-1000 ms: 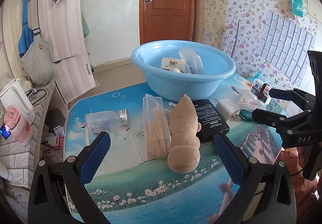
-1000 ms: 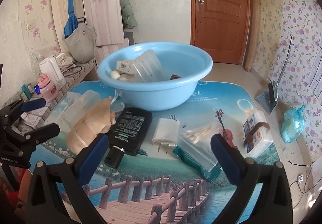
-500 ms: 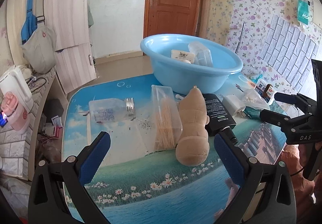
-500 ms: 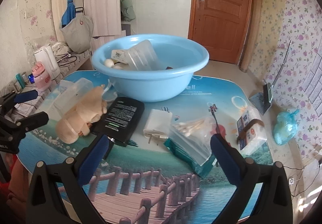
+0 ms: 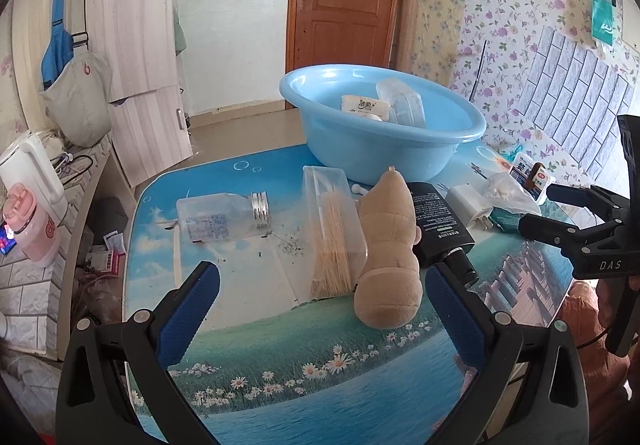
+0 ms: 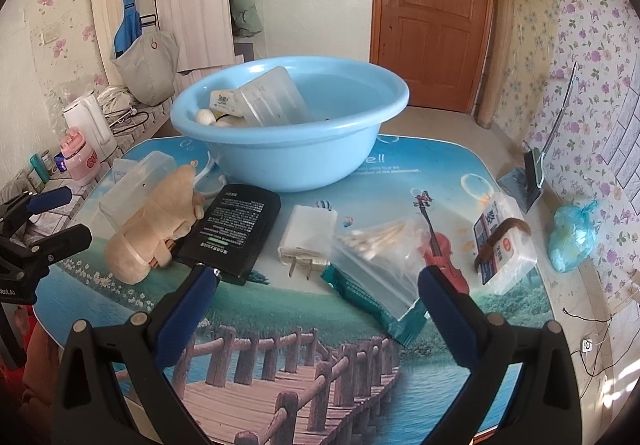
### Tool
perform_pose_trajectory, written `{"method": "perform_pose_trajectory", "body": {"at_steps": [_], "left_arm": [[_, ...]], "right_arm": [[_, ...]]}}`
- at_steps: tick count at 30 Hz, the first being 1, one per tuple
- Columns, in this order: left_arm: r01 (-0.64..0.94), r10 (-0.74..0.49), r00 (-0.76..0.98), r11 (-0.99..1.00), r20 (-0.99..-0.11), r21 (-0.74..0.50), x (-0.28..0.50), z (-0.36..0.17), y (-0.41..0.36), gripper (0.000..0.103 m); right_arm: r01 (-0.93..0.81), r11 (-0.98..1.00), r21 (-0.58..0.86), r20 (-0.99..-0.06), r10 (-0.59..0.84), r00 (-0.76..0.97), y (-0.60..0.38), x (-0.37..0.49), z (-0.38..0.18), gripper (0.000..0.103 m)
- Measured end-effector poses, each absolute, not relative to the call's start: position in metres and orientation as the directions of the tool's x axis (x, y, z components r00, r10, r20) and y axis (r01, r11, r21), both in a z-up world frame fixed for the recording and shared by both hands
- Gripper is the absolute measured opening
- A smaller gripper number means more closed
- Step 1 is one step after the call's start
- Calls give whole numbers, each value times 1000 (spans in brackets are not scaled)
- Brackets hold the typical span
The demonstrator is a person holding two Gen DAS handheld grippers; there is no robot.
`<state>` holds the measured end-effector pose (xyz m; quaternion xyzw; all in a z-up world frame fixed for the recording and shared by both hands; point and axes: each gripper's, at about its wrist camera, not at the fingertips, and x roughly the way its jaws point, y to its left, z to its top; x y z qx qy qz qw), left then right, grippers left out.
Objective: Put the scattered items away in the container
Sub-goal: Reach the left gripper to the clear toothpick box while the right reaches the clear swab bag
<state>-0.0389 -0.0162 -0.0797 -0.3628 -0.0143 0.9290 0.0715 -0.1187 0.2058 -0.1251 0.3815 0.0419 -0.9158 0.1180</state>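
Two grippers hover above the table [image 5: 248, 329], both with jaws spread wide and gripping nothing. The left gripper [image 5: 320, 297] faces a beige plush toy [image 5: 390, 245] lying on its side, its rounded base close to the gripper's right-hand finger. Touching the toy's left flank is a clear box of wooden sticks [image 5: 334, 229], and farther left lies a clear bottle with a metal cap [image 5: 224, 217], apart from the box. A black tube [image 5: 440, 225] rests against the toy's other side. The right gripper [image 6: 318, 285] faces a white charger plug [image 6: 306, 239], prongs toward the camera, and a clear bag of cotton swabs [image 6: 380, 249] that overlaps a green packet [image 6: 376, 305]. The black tube [image 6: 234, 229] lies just left of the plug, its cap near the gripper's left-hand finger; the plush toy [image 6: 154, 223] lies beyond it. A white box with a brown strap [image 6: 502, 241] sits near the table's right edge, apart from the bag. The blue basin [image 6: 292, 125] stands at the far side of the table, already containing a clear tub [image 6: 272, 97], a labelled pack and small white items.
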Motion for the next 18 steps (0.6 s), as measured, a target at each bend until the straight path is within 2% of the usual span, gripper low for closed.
{"method": "perform_pose_trajectory", "body": {"at_steps": [18], "left_arm": [[-78, 126, -721, -992, -681, -101, -42, -90, -38, 103]], "right_arm": [[219, -975, 38, -683, -185, -707, 214, -118, -122, 103]]}}
